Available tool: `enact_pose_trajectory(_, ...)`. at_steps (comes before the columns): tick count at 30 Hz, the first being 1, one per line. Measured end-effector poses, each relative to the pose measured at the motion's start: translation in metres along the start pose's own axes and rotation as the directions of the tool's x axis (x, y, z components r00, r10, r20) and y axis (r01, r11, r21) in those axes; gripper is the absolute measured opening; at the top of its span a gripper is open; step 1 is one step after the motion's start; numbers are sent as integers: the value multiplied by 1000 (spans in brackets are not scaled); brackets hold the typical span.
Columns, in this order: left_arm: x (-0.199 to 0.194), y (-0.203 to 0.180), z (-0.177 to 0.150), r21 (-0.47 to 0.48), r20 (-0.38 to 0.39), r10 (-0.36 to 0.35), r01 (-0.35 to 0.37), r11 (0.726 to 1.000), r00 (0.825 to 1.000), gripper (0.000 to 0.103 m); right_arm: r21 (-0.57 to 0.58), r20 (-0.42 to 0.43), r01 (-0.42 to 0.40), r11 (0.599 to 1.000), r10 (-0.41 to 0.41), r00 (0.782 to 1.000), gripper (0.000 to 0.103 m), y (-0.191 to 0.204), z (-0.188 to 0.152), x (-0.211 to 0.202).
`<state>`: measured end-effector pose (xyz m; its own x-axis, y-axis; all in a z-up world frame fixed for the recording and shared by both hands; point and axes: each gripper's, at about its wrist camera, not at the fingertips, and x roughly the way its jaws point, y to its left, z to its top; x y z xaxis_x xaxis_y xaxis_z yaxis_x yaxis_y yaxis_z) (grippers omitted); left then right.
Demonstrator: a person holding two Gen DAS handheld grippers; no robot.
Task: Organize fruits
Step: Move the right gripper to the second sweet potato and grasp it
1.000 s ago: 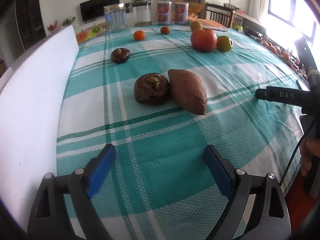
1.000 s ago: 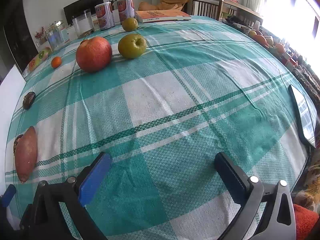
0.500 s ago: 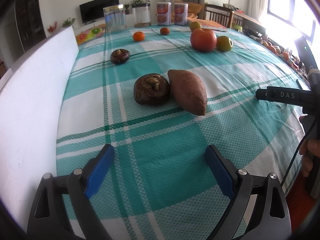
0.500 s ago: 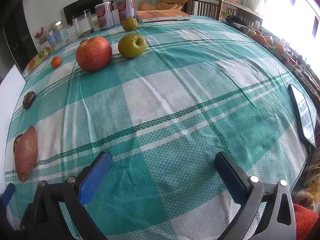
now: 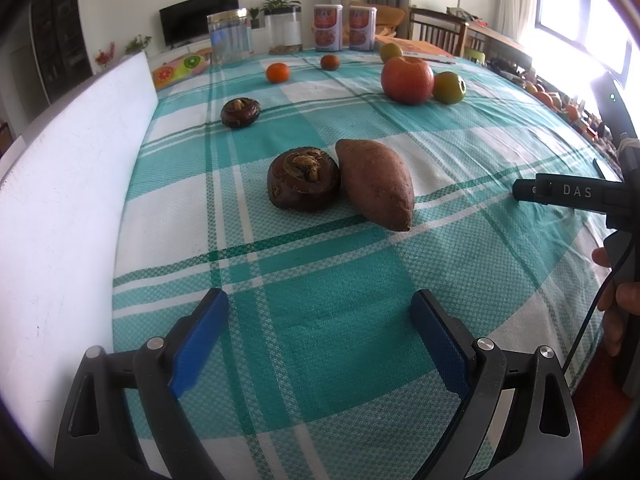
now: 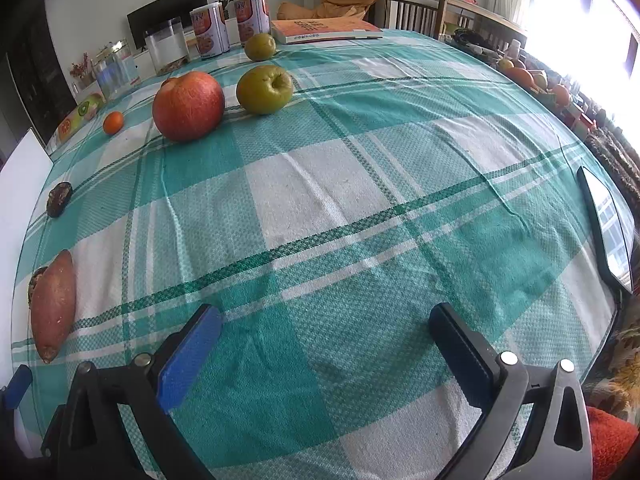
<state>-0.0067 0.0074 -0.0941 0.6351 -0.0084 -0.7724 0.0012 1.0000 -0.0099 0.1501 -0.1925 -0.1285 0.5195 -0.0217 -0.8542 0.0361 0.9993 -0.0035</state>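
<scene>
Left gripper (image 5: 320, 322): jaws spread wide, grasping nothing, above bare checked tablecloth (image 5: 340, 288) at the near edge of the desk. Right gripper (image 6: 326, 338): jaws likewise released and empty, over the cloth.

Ahead of the left gripper a sweet potato (image 5: 376, 182) lies touching a dark round fruit (image 5: 304, 179) on its left. A second, smaller dark fruit (image 5: 240, 112) sits farther back, near the white board (image 5: 68, 200) along the desk's left side. Toward the far side, a large red apple (image 6: 188, 106) sits just beside a green apple (image 6: 265, 89); another green fruit (image 6: 260, 46) lies behind them. A small orange (image 6: 113, 123) rests left of the red apple. Two cans (image 5: 328, 27) stand at the far edge.
</scene>
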Motion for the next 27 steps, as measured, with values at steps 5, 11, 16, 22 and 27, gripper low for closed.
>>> enact_pose_trajectory(5, 0, 3, 2, 23, -16, -29, 29, 999, 999, 95, 38, 17, -62, 997, 62, 998, 103, -7, 0, -5)
enact_pose_trajectory(11, 0, 1, 0, 28, -3, -21, 21, 999, 1000, 96, 28, 107, -460, 888, 455, 884, 97, -8, -3, -26)
enact_pose_trajectory(16, 1, 1, 0, 24, 6, -19, 19, 1000, 1000, 96, -59, 0, -660, 749, 662, 750, 73, 39, -5, -35)
enact_pose_trajectory(22, 1, 1, 0, 23, 8, -19, 18, 1000, 1000, 96, -180, -195, -639, 748, 609, 769, 64, 127, 2, -29)
enact_pose_trajectory(27, 1, 1, 0, 23, 9, -19, 19, 1000, 1000, 96, -288, -276, -530, 798, 461, 844, 45, 165, 1, -8)
